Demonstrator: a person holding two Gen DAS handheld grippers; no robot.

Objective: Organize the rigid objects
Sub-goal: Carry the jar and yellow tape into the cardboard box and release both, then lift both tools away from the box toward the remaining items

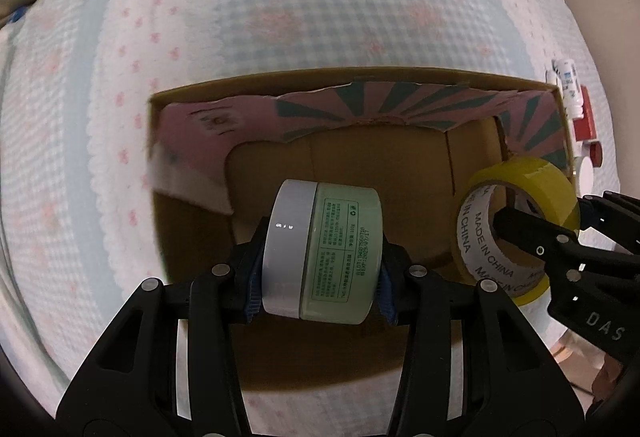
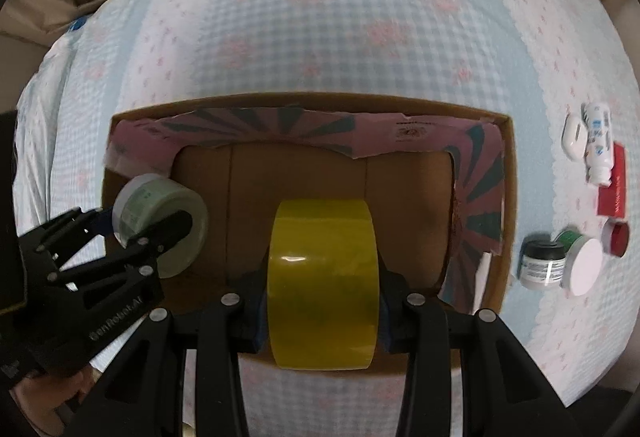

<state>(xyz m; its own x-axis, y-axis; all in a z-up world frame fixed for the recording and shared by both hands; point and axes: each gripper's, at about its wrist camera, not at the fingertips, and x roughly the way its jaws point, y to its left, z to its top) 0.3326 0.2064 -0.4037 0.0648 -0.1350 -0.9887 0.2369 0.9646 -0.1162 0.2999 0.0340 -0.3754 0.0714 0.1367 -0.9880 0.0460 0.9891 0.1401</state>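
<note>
My left gripper [image 1: 320,261] is shut on a pale green jar with a grey lid [image 1: 320,249], held on its side over the open cardboard box [image 1: 360,75]. My right gripper [image 2: 323,289] is shut on a yellow tape roll [image 2: 323,285], also held over the box [image 2: 508,165]. Each gripper shows in the other's view: the tape roll [image 1: 520,229] at the left view's right edge, the jar [image 2: 160,225] at the right view's left side. The box floor looks bare brown cardboard with pink and teal patterned flaps folded inward.
The box sits on a blue-and-white checked cloth with pink flowers [image 2: 320,17]. Right of the box lie a white tube [image 2: 598,145], a small white item [image 2: 574,137], a red box [image 2: 612,185], a red cap [image 2: 616,237], a dark-lidded jar [image 2: 542,265] and a white-lidded green jar [image 2: 582,265].
</note>
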